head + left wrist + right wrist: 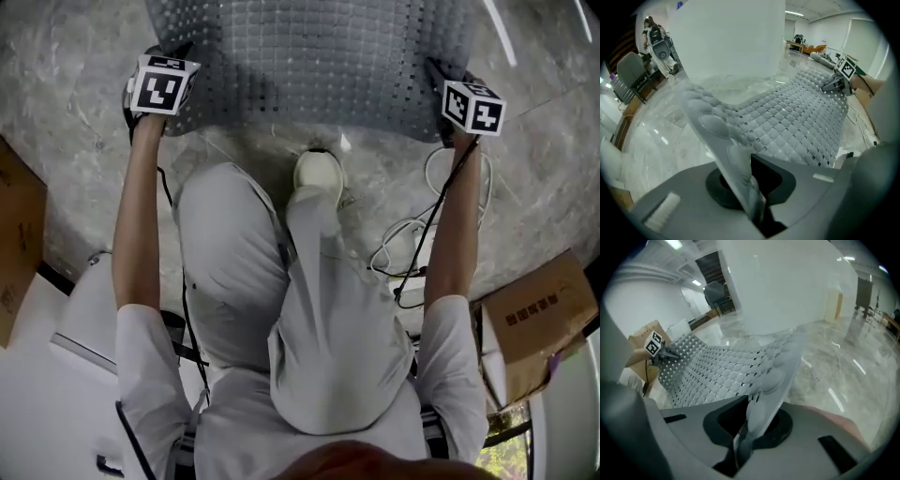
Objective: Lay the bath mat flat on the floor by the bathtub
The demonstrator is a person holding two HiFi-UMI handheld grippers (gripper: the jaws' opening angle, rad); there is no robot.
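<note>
A grey perforated rubber bath mat (314,56) is stretched between my two grippers above the marble floor (75,112). My left gripper (155,98) is shut on the mat's near left corner, and my right gripper (464,112) is shut on its near right corner. In the left gripper view the bath mat (787,122) runs from the jaws toward the white bathtub (726,37), its edge pinched in my left gripper (752,201). The right gripper view shows the bath mat (726,366) pinched in my right gripper (743,441), sagging below the white bathtub (787,282).
A white shoe (317,173) stands on the floor just behind the mat. White cables (412,234) coil on the floor at the right. Cardboard boxes sit at the right (539,305) and far left (14,234). A chair (630,70) and a person stand in the background.
</note>
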